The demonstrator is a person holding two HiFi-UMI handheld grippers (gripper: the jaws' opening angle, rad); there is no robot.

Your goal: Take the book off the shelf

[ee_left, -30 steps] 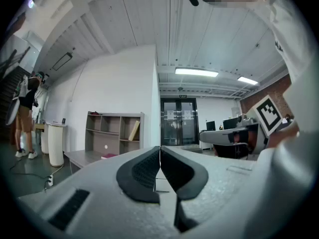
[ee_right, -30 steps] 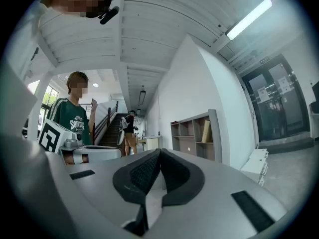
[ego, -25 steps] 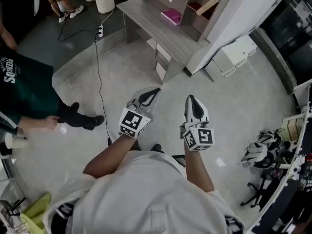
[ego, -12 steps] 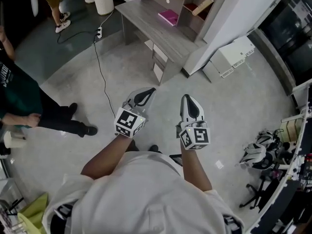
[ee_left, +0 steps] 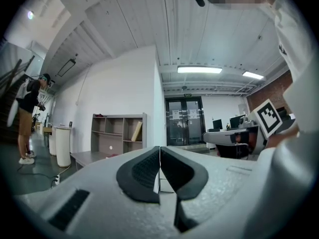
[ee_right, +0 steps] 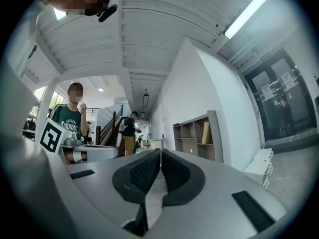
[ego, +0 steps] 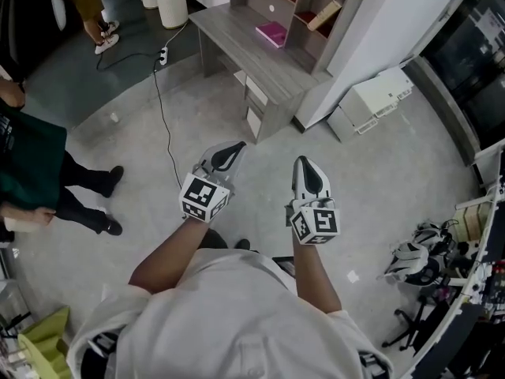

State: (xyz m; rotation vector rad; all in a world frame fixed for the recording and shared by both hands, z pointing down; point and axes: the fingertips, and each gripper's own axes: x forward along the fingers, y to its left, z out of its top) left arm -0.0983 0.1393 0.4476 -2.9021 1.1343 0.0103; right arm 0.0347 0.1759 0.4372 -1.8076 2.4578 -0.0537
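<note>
I've got the left gripper (ego: 235,147) and right gripper (ego: 304,164) both fully closed on nothing, well apart from the tan book (ego: 325,14) leaning in the shelf's (ego: 349,2) right-hand compartment ahead.

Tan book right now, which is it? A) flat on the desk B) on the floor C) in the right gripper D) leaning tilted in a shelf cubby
D: the tan book stands tilted inside an upper cubby of the shelf, its top leaning toward the cubby's right side.

Tan book (ego: 325,15) leaning tilted in the upper right compartment of the grey shelf (ego: 350,16)
</note>
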